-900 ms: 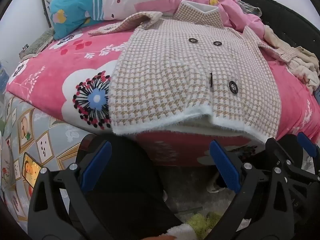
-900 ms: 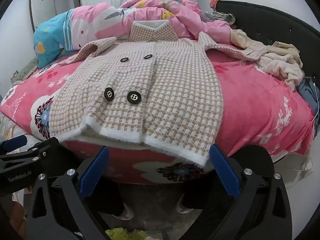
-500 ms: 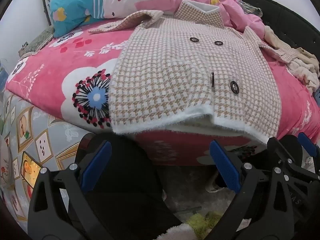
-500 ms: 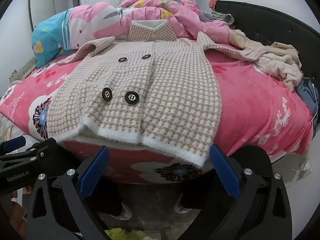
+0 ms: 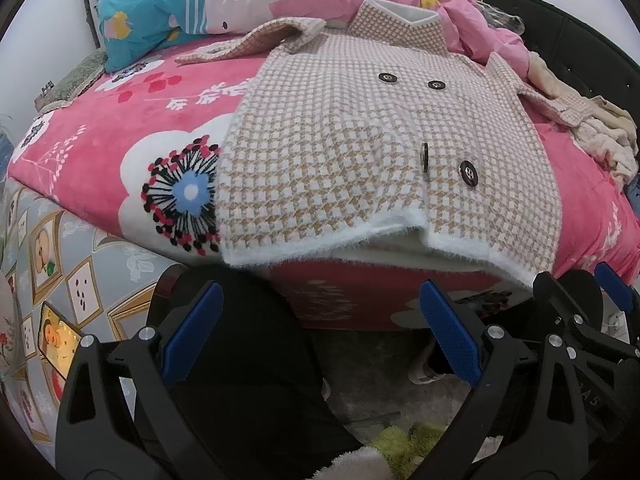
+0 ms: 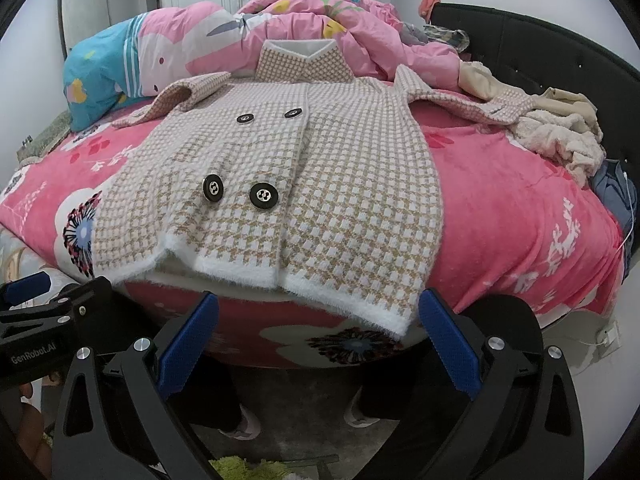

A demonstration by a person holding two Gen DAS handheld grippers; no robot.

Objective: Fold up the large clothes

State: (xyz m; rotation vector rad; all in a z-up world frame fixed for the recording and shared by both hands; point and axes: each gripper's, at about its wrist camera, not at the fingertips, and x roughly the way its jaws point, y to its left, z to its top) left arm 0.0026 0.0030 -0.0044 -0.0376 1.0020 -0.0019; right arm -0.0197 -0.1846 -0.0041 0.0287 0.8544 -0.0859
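Left wrist view: the left gripper (image 5: 320,328) hangs tilted down off the near edge of the bed, its blue-padded fingers (image 5: 191,332) spread wide apart with nothing between them. Behind the gap are a dark trouser leg and grey floor. At the right edge of this view part of the right gripper (image 5: 576,320) shows, just beside the left one.

In the right wrist view the right gripper (image 6: 318,340) is likewise spread wide and empty, its blue pads (image 6: 450,344) just short of the bed edge. The left gripper (image 6: 40,312) lies low at the left of that view.

Just beyond both tools lies the beige-and-white houndstooth fuzzy coat with black buttons (image 6: 280,184), spread face up on the pink floral plush blanket (image 6: 500,208). Its long axis runs near to far — the white fluffy hem (image 5: 360,240) overhangs the near edge of the bed and the collar (image 6: 302,60) points far, propped against the bunched pink cartoon-print quilt (image 6: 208,48). The sleeves reach out to the left and right at the far end, and the front is closed.

No bin or basket shows — the bed alone carries things: the coat, the quilt, a crumpled cream garment (image 6: 560,132) at the far right by the black headboard (image 6: 540,52), and a bit of blue cloth (image 6: 612,188) near it.
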